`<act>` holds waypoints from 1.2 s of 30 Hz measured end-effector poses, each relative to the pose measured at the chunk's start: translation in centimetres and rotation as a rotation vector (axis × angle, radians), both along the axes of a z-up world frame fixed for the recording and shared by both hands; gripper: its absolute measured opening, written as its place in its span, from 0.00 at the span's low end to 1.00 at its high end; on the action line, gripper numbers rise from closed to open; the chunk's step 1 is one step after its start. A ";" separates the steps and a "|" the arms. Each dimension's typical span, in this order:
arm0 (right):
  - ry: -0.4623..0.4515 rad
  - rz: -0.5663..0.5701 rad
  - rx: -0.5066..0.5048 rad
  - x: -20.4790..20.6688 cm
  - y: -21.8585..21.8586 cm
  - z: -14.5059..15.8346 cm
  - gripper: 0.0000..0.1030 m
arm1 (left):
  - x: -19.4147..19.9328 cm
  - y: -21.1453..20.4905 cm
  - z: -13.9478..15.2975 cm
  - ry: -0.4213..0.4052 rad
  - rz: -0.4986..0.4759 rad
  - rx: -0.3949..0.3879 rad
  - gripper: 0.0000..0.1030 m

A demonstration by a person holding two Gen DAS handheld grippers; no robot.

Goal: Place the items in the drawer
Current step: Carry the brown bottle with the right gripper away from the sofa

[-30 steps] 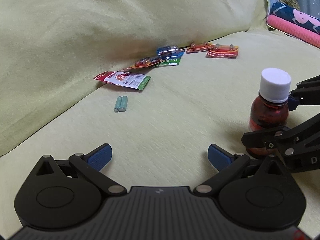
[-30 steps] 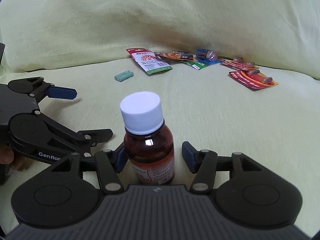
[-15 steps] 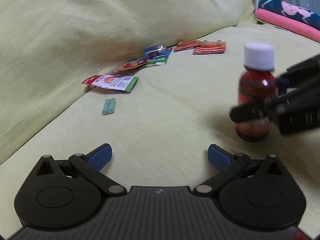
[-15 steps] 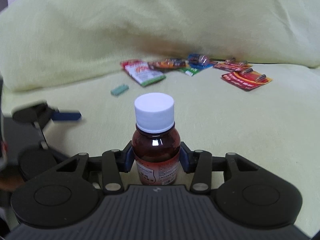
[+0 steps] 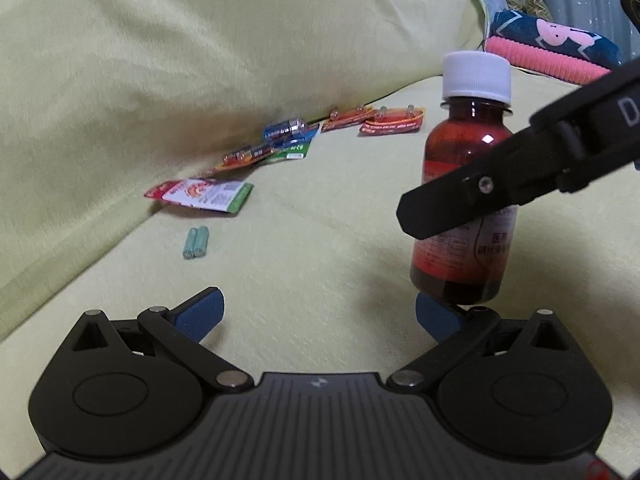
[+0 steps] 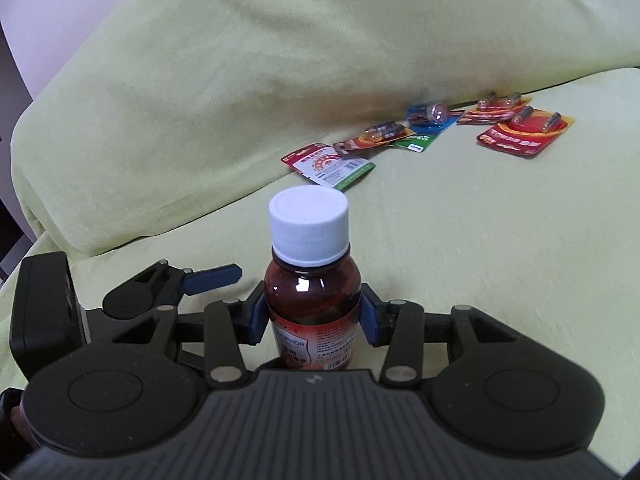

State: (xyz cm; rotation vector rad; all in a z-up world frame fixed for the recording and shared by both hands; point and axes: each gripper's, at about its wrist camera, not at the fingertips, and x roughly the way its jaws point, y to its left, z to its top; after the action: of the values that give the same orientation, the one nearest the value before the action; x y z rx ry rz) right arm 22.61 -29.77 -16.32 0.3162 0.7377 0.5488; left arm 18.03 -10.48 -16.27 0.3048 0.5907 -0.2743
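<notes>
Gripping bottle (image 6: 312, 300) upright, right tool (image 6: 312, 312) (pads pinching sides); left tool (image 5: 320, 312) wide open, empty.

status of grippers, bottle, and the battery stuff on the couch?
right gripper: shut on the bottle
left gripper: open, empty
bottle: upright, white cap on, lifted clear of the cushion
loose batteries: lying side by side on the seat
battery packs: flat on the seat, scattered along the backrest
</notes>
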 end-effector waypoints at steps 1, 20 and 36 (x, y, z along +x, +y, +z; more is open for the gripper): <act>0.002 -0.004 0.008 0.0 -0.2 0.0 0.40 | -0.1 0.0 0.1 -0.008 -0.006 -0.003 0.99; -0.028 -0.031 0.001 -1.5 -0.8 1.3 0.40 | -1.5 -1.2 1.1 -0.092 -0.097 -0.011 0.99; -0.109 -0.170 0.001 -7.8 -2.8 4.6 0.40 | -5.3 -3.3 4.2 -0.161 -0.189 -0.042 1.00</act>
State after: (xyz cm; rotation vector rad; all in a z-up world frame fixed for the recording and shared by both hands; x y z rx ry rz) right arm 14.85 -32.56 -11.68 0.3435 0.5992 0.4024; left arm 12.77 -13.82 -12.04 0.3389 0.3973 -0.4394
